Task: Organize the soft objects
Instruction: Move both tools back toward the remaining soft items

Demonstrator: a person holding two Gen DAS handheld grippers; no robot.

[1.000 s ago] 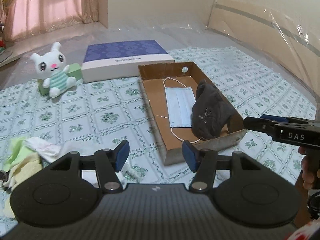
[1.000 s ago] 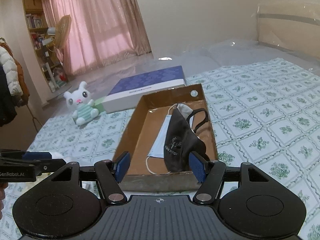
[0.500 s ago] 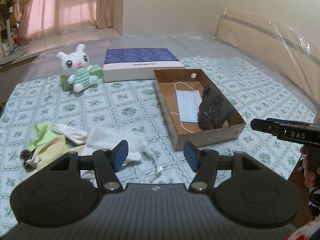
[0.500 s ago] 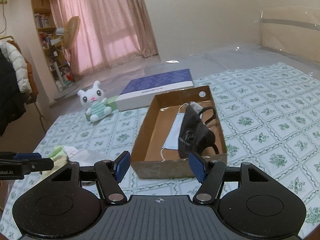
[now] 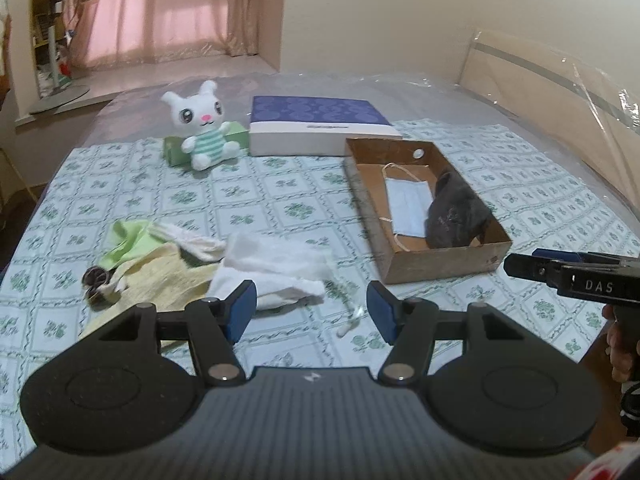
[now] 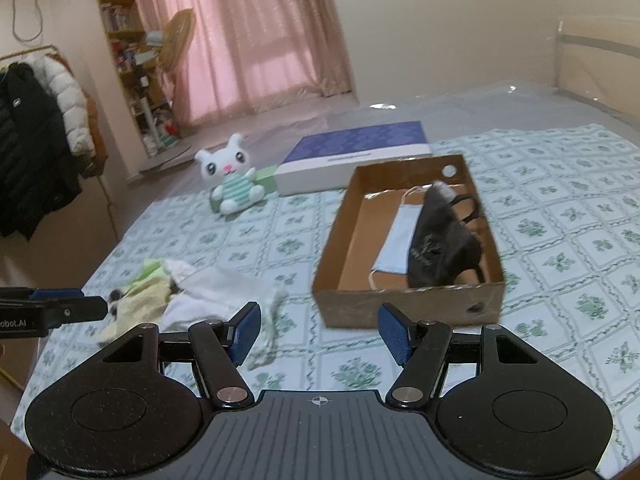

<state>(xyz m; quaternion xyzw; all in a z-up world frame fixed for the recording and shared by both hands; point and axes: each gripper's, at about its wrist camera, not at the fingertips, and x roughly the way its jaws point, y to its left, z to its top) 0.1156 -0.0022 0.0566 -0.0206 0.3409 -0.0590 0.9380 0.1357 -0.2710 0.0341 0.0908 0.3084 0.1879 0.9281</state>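
Left wrist view: my left gripper (image 5: 307, 312) hangs over the near edge of the bed with jaws about half open and nothing between the pads. Just beyond it lies the cloth pile: a white cloth (image 5: 276, 268) in the middle, a yellow cloth (image 5: 160, 276) to its left, a green cloth (image 5: 128, 236) at the far left. All look thin, limp and light; I judge they'll drape and drag rather than lift flat. Best hold on the white cloth is the bunched fold at its near edge, not a flat single layer that the pads could slide off. A small dark item at the pile's left edge is too unclear to name. The box (image 5: 448, 268) sits right of the pile, holding 2 masks: a blue mask (image 5: 408, 204) and a black mask (image 5: 456, 212). The right gripper (image 5: 540, 268) pokes in from the right edge.

Right wrist view: my right gripper (image 6: 319, 334) is also about half open and empty, aimed between the pile and the box (image 6: 400, 304). The white cloth (image 6: 216, 292) lies near left, well apart from the box wall. The black mask (image 6: 436, 240) lies partly over the blue mask (image 6: 396, 240); ear loops could snag, so I'd avoid them. A plush rabbit (image 6: 232, 184) sits far left: soft, bulky, best pinched at the body.
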